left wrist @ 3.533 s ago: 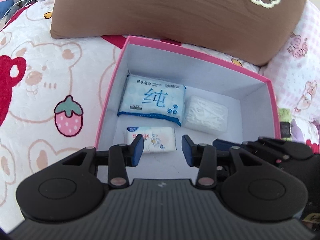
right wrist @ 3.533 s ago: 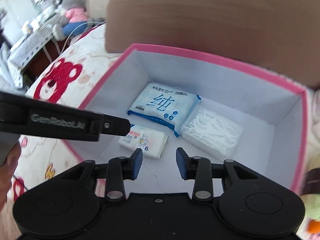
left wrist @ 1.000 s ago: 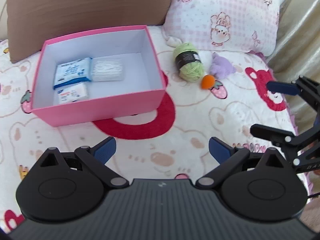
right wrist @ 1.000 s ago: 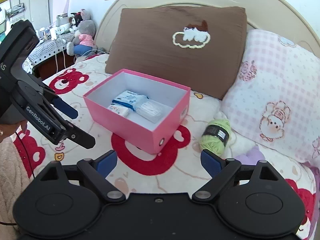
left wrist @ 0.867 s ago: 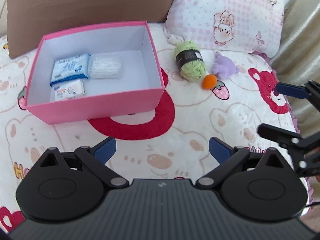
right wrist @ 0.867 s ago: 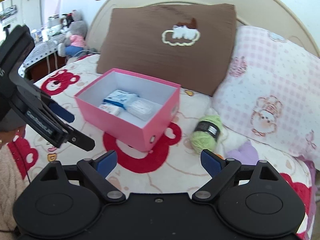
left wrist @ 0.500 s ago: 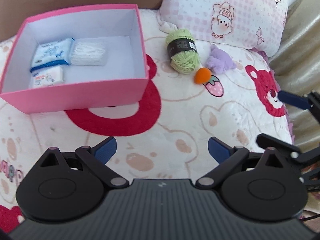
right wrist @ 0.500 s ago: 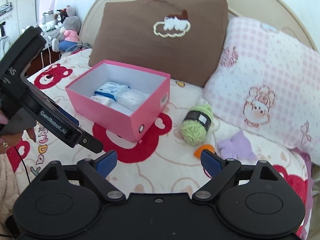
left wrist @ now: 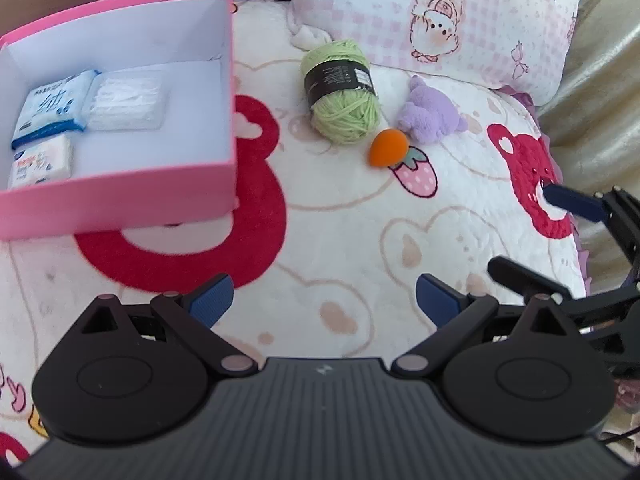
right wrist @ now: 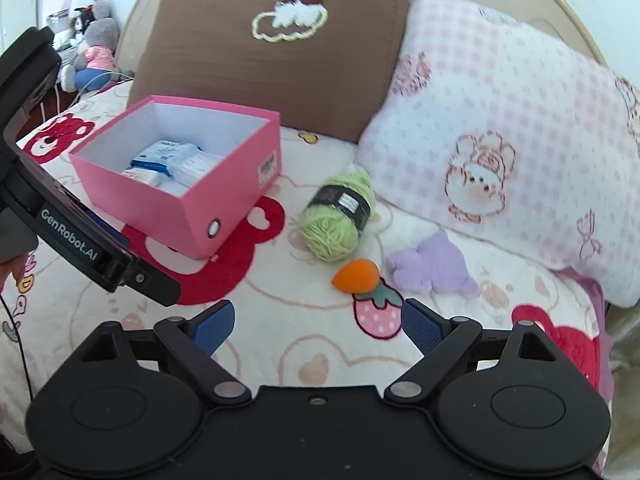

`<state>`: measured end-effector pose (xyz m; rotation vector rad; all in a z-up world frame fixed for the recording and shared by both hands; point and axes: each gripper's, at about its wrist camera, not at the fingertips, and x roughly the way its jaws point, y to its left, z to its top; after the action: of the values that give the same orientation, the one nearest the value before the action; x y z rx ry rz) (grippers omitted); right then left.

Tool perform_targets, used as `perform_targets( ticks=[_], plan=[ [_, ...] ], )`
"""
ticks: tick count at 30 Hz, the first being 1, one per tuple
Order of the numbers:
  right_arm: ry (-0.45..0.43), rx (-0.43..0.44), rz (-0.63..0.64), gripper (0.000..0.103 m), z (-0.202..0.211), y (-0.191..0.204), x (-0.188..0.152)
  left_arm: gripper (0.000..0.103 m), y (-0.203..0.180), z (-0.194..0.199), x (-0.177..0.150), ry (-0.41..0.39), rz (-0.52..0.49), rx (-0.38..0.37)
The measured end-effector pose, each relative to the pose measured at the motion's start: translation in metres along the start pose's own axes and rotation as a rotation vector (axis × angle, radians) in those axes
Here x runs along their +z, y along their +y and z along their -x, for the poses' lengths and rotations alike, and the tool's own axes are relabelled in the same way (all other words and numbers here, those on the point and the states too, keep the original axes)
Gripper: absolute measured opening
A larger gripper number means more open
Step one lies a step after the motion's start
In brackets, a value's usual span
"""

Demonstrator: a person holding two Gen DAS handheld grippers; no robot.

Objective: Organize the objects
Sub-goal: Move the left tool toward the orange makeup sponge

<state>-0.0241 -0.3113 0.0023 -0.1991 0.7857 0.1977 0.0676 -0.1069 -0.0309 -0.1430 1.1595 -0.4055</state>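
You hold both the left gripper (left wrist: pixel 322 298) and the right gripper (right wrist: pixel 316 326) spread wide and empty, apparently ready for the yarn ball (right wrist: pixel 338 216), orange sponge (right wrist: pixel 355 276) and purple plush (right wrist: pixel 434 266) lying together beside the pink box (right wrist: pixel 224 204), near the bed's pillow edge.

"GenRobot.AI" is printed in white on the black body of the left gripper (right wrist: pixel 80 236). A large blue Chinese character, 纯, is seen on the blue-and-white soft tissue packet (left wrist: pixel 50 106). The print on the green yarn ball's black paper band (left wrist: pixel 339 78) is too small to be read.
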Motion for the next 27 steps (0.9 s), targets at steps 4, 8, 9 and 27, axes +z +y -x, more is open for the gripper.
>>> perform_targets(
  ticks=[4,8,9,27],
  plan=[
    [0.008,0.000,-0.014,0.092,-0.013,-0.007,-0.005,0.098,-0.010,-0.006,0.010,-0.030,-0.012,-0.007],
    [0.009,-0.006,0.010,0.090,-0.024,-0.008,-0.011,0.098,-0.017,-0.016,0.016,-0.024,0.001,-0.055],
    [0.011,-0.003,0.011,0.090,-0.026,-0.008,-0.012,0.098,-0.020,-0.018,0.017,-0.024,-0.001,-0.057],
    [-0.073,0.031,-0.110,0.090,-0.081,-0.027,-0.024,0.098,-0.041,-0.057,0.037,-0.173,-0.082,-0.185]
  ],
)
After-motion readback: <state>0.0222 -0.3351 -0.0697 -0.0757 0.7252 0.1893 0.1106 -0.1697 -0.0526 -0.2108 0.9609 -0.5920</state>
